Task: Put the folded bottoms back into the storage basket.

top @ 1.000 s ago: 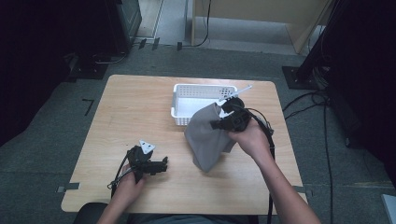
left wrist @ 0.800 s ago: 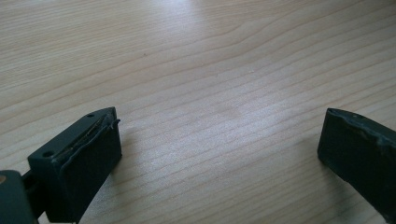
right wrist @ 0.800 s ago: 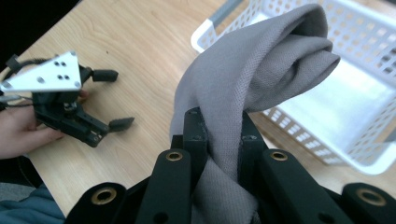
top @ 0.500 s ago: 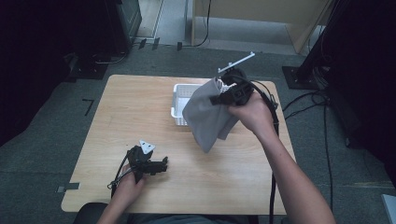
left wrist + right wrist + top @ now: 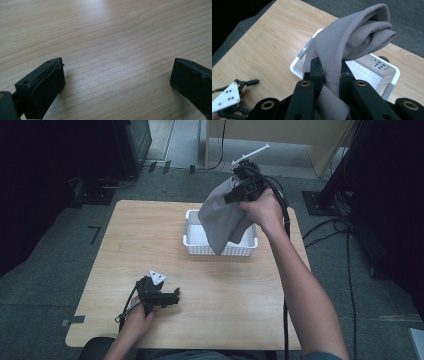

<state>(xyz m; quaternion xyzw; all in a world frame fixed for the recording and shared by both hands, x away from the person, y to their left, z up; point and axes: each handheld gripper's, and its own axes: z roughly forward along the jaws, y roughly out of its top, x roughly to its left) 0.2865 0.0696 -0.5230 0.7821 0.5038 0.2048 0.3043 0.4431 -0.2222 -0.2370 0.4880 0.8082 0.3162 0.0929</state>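
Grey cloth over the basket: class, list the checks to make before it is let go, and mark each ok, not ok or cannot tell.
1. Right gripper shut on the cloth: ok.
2. Cloth hangs over the basket: ok, though its lower end drapes across the near wall.
3. Cloth lifted off the table: ok.
4. Basket free of other things: cannot tell, the cloth hides part of it.
5. Left gripper away from the basket, low over the table, jaws open: ok.

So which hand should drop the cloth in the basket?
The right. Its hand-held gripper is shut on the grey cloth, hanging over the white basket. The left hand-held gripper is open, low on the table.
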